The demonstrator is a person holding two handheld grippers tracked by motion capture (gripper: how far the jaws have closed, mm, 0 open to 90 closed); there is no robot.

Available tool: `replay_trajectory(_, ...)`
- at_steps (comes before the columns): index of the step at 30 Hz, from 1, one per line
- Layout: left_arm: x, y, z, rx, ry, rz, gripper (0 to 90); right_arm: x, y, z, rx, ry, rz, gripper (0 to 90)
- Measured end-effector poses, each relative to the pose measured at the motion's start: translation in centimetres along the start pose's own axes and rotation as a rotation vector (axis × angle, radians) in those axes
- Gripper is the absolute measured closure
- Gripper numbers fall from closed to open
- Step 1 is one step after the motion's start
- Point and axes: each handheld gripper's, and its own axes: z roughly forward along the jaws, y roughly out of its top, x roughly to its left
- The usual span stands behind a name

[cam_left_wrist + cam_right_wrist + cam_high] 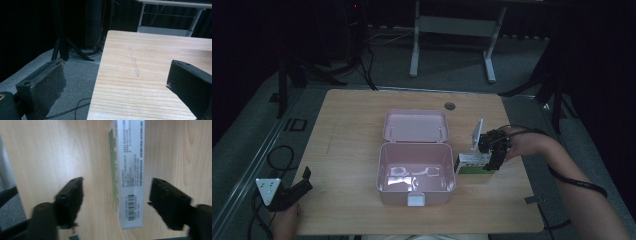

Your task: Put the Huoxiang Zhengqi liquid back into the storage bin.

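A small white and green carton [472, 164] lies flat on the wooden table [347, 135], just right of an open pink lunch box [384, 170] whose lid [415, 126] is tipped back. My right gripper [491, 165] hangs over the carton's right end. In the right gripper view the carton [131, 170] lies between the jaws of that gripper [116, 182], with a gap of bare wood on both sides, so the pads do not touch it. My left gripper [306, 180] rests at the table's near left corner, open [117, 66] and with nothing in it.
The lunch box has a white latch [416, 200] on its near wall. A round cable hole [449, 106] sits near the table's far edge. Beyond the table stand a white desk frame [452, 45] and dark tripod legs [62, 47]. Cables [279, 155] lie on the floor at left.
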Motion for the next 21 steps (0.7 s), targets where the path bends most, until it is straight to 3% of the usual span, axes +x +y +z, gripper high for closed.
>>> replay_trajectory(8,0.0,0.0,0.0,0.003,-0.003,0.003,2.1,-1.5,0.3,1.6,0.015,0.002,0.015,39.5)
replay_trajectory(13,0.0,0.0,0.0,0.003,-0.003,0.003,2.1,-1.8,0.5,2.6,0.035,0.022,0.009,41.3)
replay_trajectory(21,0.0,0.0,0.1,0.008,-0.004,0.004,2.1,-2.2,0.6,4.3,0.062,0.036,0.004,51.3)
